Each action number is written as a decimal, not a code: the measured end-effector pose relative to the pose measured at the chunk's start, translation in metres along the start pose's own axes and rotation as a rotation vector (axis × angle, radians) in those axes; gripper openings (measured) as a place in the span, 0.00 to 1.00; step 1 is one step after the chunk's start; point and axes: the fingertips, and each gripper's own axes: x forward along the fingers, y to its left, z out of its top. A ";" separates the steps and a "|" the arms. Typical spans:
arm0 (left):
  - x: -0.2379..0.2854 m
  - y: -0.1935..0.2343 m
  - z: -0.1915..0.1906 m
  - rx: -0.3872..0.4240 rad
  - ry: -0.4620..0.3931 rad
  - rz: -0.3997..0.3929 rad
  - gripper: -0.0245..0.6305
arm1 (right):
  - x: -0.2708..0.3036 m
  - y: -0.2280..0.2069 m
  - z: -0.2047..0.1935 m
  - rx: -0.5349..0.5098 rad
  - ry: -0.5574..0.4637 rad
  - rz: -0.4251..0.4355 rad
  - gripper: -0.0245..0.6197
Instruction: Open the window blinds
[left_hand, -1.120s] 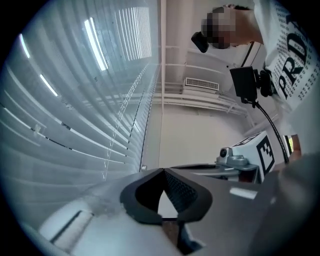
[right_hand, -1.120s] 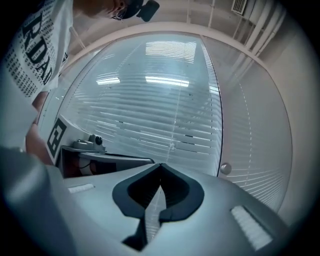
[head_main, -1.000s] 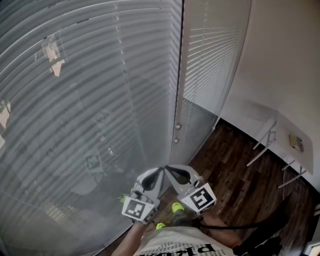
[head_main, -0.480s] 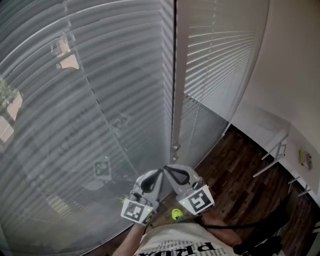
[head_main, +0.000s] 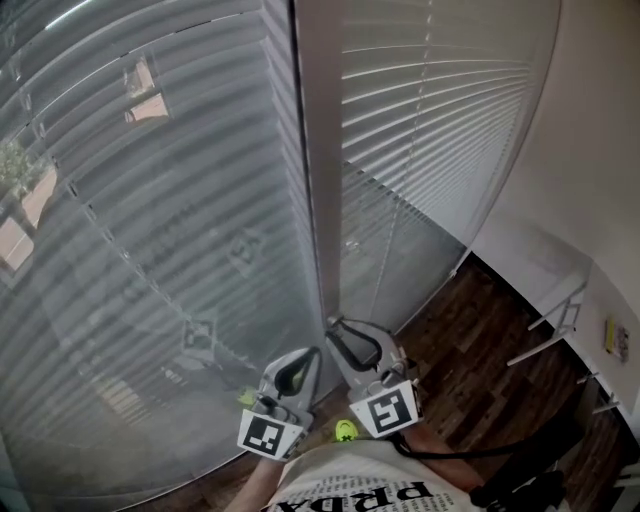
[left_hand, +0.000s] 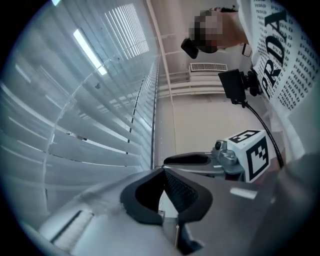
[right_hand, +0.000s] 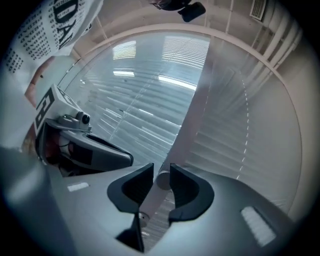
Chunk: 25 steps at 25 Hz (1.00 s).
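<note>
Lowered slatted blinds cover the window, a left panel and a right panel either side of a pale upright post. My right gripper is level at the foot of the post, and its jaws are opening. In the right gripper view a whitish round-ended piece sits between its pads, in line with the post; I cannot tell whether it is a wand tip or part of the post. My left gripper is beside it on the left, shut and empty, with its fingertips meeting.
Dark wood floor runs along the window's base to a white wall. Thin white furniture legs stand at the right. The person's yellow-green shoe and printed shirt are below the grippers.
The view has swung right along the window, so the post now stands further left and more of the right panel shows. Both grippers have moved with it, still side by side.
</note>
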 end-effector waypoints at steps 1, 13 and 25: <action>0.002 0.001 -0.002 0.021 0.007 0.002 0.03 | 0.001 -0.005 -0.001 -0.011 -0.005 0.001 0.20; 0.012 0.003 -0.008 0.042 0.054 0.057 0.03 | 0.004 -0.010 0.006 -0.121 -0.075 0.092 0.25; 0.009 0.002 -0.019 0.013 0.074 0.034 0.03 | 0.012 -0.006 -0.015 -0.186 0.008 0.080 0.23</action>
